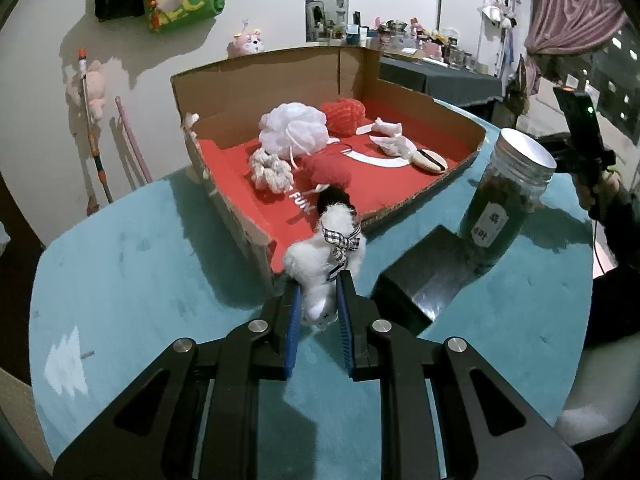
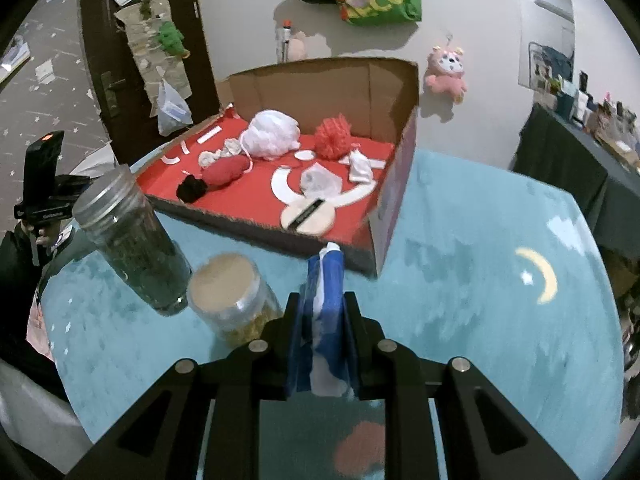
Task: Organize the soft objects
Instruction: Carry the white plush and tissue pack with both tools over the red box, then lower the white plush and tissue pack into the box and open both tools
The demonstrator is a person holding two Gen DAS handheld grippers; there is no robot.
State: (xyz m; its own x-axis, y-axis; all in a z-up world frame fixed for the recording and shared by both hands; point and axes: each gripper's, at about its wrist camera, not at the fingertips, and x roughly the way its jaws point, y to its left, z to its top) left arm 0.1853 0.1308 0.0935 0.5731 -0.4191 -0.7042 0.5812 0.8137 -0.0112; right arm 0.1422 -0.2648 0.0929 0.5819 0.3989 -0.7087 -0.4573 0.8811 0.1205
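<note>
White fluff fills the left hand-held gripper (image 1: pixel 318 300): its blue pads are clamped on a small plush toy (image 1: pixel 326 256) with a checked bow, held low over the teal tabletop (image 1: pixel 132 280) just in front of the open corner of the cardboard box (image 1: pixel 280 68). Grasping the toy low on its body leaves most of it sticking forward, which should make it easy to lower over the cut-down front edge onto the red liner.

Inside the box the soft things already lie gathered: a white mesh pouf (image 1: pixel 292 128), a red pompom (image 1: pixel 344 114), a red plush piece (image 1: pixel 326 170), a cream scrunchie (image 1: pixel 270 170) and a round puff pad (image 1: pixel 430 160). The box seems to be the collection place, its low front walls giving both arms access.

The right hand-held gripper (image 2: pixel 323 312) is clamped on a blue-and-white soft item (image 2: pixel 326 304), probably a folded cloth or sock, and hangs short of the box's near wall. Two jars, a tall dark-filled jar (image 2: pixel 132 236) and a shorter jar (image 2: pixel 234 300), stand just beside it on the left; being hard goods, they likely stay outside, though they crowd the approach.
</note>
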